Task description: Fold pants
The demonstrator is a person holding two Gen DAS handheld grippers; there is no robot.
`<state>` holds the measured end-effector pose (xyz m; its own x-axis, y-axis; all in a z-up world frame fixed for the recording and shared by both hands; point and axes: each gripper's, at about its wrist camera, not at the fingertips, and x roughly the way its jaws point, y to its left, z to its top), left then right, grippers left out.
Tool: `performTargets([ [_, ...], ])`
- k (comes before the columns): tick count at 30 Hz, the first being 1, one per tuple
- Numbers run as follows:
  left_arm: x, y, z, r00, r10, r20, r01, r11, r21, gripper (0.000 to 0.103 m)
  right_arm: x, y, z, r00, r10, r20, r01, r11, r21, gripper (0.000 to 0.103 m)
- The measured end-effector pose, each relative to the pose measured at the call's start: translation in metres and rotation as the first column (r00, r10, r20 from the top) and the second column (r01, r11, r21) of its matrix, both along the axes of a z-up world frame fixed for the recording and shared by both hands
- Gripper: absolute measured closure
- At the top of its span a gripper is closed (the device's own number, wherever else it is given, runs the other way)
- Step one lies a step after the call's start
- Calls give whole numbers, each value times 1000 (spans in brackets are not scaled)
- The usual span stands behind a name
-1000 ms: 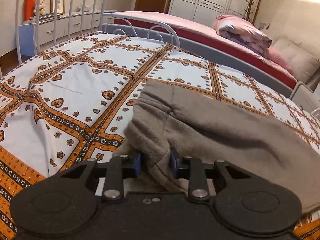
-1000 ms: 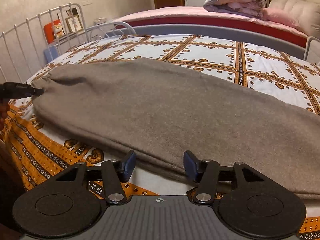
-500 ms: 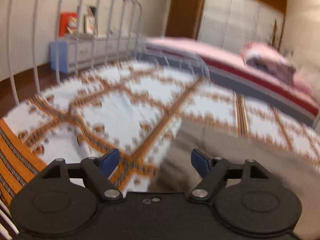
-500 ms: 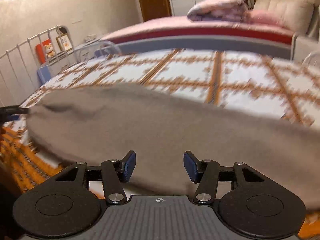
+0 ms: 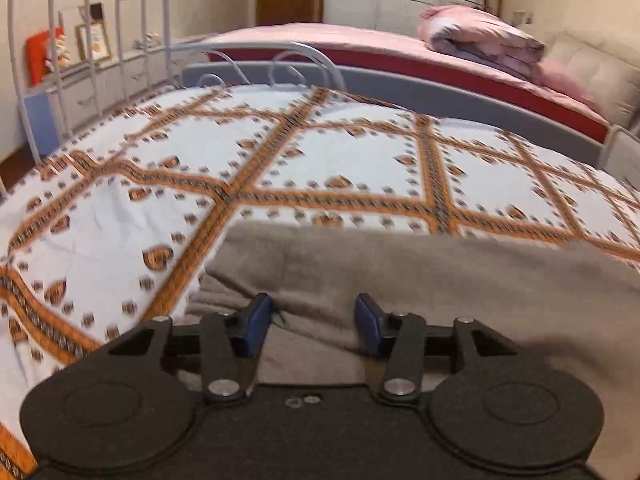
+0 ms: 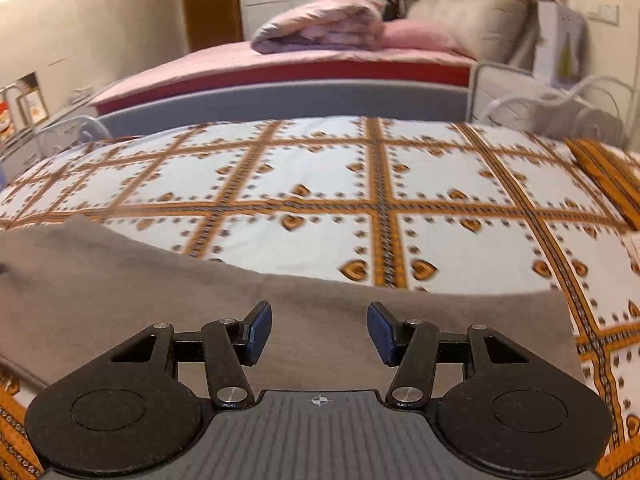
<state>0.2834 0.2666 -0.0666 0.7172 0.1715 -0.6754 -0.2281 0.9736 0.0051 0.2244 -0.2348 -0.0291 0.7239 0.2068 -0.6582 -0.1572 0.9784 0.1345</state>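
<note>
We had the pants (image 5: 420, 280) lying flat along the near edge of the bed (image 5: 120, 220), on its white and orange patterned cover, stretched from left to right.

At the left end, the left tongs (image 5: 314, 326) stood over a rumpled layer of grey cloth. Their jaws had just been closing, yet the pads did not press on anything: cloth lay below and between them, not gripped. We judged this to be the approach to a new hold on the left end, not a hold already made. The next move called for lowering the pads around the cloth edge and clenching, taking all layers so none slipped out.

At the right end, the right tongs (image 6: 319, 330) hung released above the pants (image 6: 200, 312), near the straight right edge, with nothing between the pads. We judged they needed a matching grip there before either end was carried over the other.

Beyond the cover stood a white metal rail (image 5: 92, 40) at the left, a grey bed frame, and a second bed (image 6: 280, 64) with a folded pink quilt (image 6: 320, 24). None of these lay in the folding path; the bare cover beyond the pants left room.
</note>
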Motion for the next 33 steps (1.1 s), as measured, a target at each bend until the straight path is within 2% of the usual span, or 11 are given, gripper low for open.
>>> performTargets([
  [5,-12,-12,24,999,9,53,-8,1000,-18,65,-2,-20,-4,999,-38,-19,38,999,-9,49],
  [9,-21,-23,30,992,-82,101,93,990,-106,65,-11,-42,-1,995,-101,5,101,994,42,49],
  [14,0,-49,-1,982,-188,-17,189,979,71,62,-7,-58,-19,985,-138,-100,142,990,28,49],
  [16,-3,-52,9,984,-180,4,179,982,59,56,0,-62,-39,966,-168,-194,158,985,-68,49],
  [18,-12,-48,19,986,-158,50,157,987,15,38,-6,-73,-34,970,-184,-157,173,982,-81,49],
  [20,-26,-46,30,986,-143,83,142,990,20,30,-21,-90,-21,958,-278,-65,268,954,-134,48],
  [24,-46,-36,40,992,-100,78,104,993,-57,23,-54,-154,-5,909,-416,-31,417,903,103,48],
  [27,-53,-31,36,997,-78,30,81,988,-134,24,-66,-203,-19,866,-468,-176,499,828,255,48],
  [29,-56,-38,36,995,-94,16,95,988,-125,24,-76,-225,-36,838,-466,-285,544,759,357,49],
  [32,-59,-51,37,991,-131,11,131,987,-98,20,-82,-237,-45,836,-428,-345,549,674,494,50],
  [33,-59,-55,36,990,-138,3,138,987,-87,18,-80,-237,-43,841,-418,-343,540,674,504,53],
])
